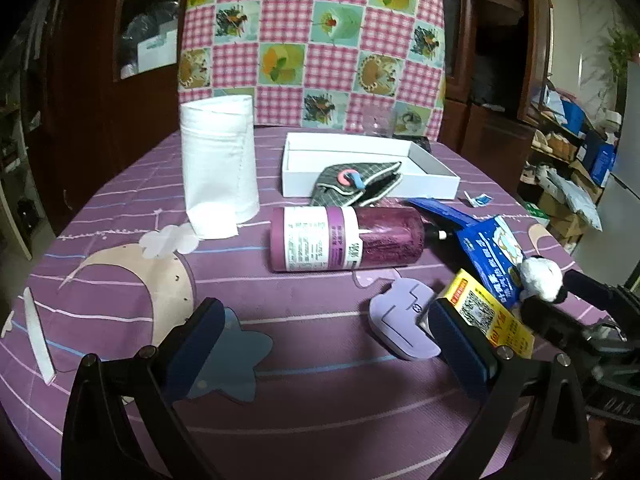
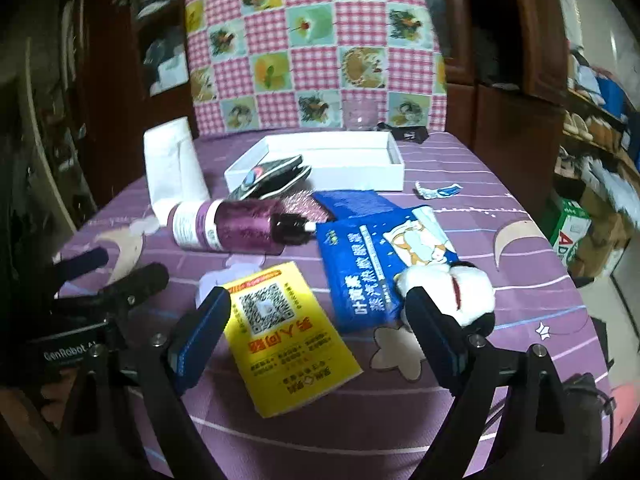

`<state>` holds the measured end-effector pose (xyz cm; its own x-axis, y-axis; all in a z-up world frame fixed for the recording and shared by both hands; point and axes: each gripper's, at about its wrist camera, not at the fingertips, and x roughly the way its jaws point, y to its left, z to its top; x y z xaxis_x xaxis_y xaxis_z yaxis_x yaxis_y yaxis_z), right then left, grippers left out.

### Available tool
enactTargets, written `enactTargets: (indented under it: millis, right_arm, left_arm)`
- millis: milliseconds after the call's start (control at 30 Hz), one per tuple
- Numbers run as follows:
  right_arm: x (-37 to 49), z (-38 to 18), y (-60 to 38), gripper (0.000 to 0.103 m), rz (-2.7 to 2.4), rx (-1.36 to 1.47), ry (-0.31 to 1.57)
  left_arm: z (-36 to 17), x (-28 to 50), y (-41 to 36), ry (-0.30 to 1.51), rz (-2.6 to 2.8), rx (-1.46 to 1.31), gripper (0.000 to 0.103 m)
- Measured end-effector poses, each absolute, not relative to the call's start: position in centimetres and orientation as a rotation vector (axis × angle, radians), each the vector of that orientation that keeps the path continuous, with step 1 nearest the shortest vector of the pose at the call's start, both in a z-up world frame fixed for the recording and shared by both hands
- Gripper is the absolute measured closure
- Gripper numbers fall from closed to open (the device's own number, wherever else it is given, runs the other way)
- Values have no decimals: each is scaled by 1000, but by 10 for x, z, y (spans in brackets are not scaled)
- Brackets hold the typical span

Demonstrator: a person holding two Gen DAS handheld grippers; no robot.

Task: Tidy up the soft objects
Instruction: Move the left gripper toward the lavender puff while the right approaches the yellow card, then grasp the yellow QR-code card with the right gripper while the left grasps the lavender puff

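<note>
A small black-and-white panda plush (image 2: 452, 292) lies on the purple tablecloth, touching the outer side of my right gripper's right finger. My right gripper (image 2: 318, 296) is open over a yellow packet (image 2: 288, 332), whose pads do not press it. A blue packet (image 2: 372, 256) lies beside the plush. A grey plaid pouch (image 1: 356, 184) hangs over the front wall of a shallow white box (image 1: 432, 172). My left gripper (image 1: 324, 308) is open and low over the cloth, with nothing between its fingers. A lilac plastic piece (image 1: 400, 328) lies by its right finger (image 1: 460, 344).
A purple bottle (image 1: 344, 238) lies on its side mid-table. A white roll (image 1: 218, 168) stands at the back left. A torn wrapper scrap (image 2: 438, 191) lies right of the box. A chequered cushion (image 1: 312, 40) backs the table, with cabinets and cluttered shelves around.
</note>
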<state>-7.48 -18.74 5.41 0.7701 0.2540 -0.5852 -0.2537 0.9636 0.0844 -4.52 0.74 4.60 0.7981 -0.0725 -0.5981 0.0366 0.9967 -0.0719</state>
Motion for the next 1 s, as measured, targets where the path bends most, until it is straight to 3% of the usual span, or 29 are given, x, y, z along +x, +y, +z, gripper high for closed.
enactTargets:
  millis: [300,1000]
  right_arm:
    - [-60,40,-191,14,365,46,772]
    - [-35,17,-171,14,467,-1,932]
  left_arm:
    - [34,-34,7,789,-176,-98,0]
    - [24,-25,30,874,-26,-102,0]
